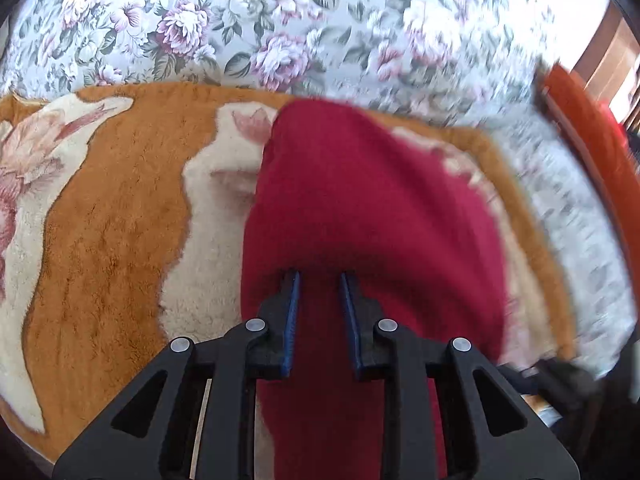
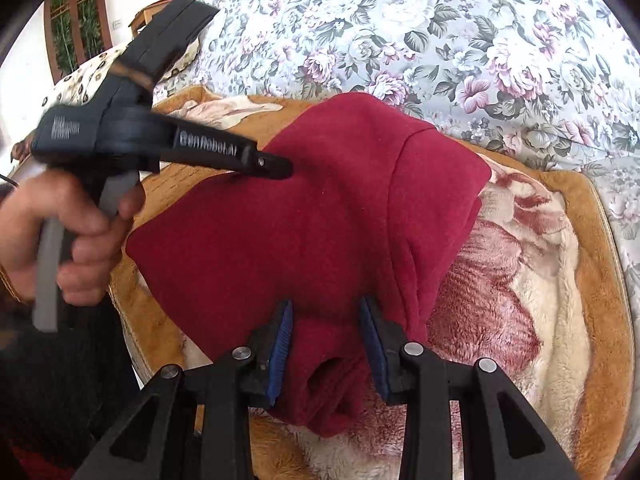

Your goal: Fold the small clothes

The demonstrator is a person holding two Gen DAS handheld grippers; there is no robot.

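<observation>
A dark red fleece garment (image 2: 304, 216) lies on an orange and cream plush blanket (image 2: 536, 280). It also shows in the left wrist view (image 1: 360, 208). My left gripper (image 1: 319, 274) is shut on a fold of the garment, with the cloth bunched between and over its blue pads. It shows from the side in the right wrist view (image 2: 280, 168), held by a hand. My right gripper (image 2: 326, 304) is shut on the garment's near edge, with a sleeve opening (image 2: 326, 380) bunched between its blue pads.
The blanket (image 1: 112, 220) lies on a grey floral bedspread (image 1: 224, 20), also in the right wrist view (image 2: 460, 32). A red-orange object (image 1: 592, 128) is blurred at the right. A patterned pillow (image 2: 84, 76) and a window lie at the far left.
</observation>
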